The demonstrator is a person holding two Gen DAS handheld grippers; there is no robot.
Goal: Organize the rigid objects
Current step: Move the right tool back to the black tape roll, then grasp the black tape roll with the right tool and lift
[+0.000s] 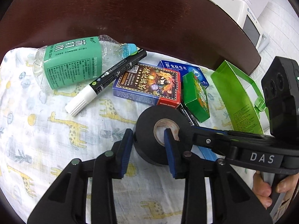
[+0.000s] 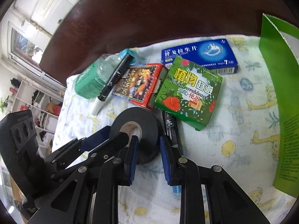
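A black tape roll point(image 1: 149, 119) point(image 2: 149, 120) lies flat on a giraffe-print cloth point(image 1: 56, 130). My left gripper point(image 1: 148, 136) point(image 2: 115, 133) is shut on the roll's wall, one blue pad against the outside and the other down in the core. From the opposite side, my right gripper point(image 2: 149, 140) point(image 1: 186, 141) clamps another part of the wall the same way. A black marker point(image 2: 171, 127) with a blue cap lies partly under the roll.
Behind the roll lie a green-labelled water bottle point(image 1: 72, 65), a white-capped marker point(image 1: 108, 82), a red-and-blue card box point(image 1: 149, 85), a green box point(image 2: 188, 93) and a blue medicine box point(image 2: 200, 56). A tall green carton point(image 2: 280, 93) stands at the right. Dark wooden table point(image 1: 130, 18) beyond the cloth.
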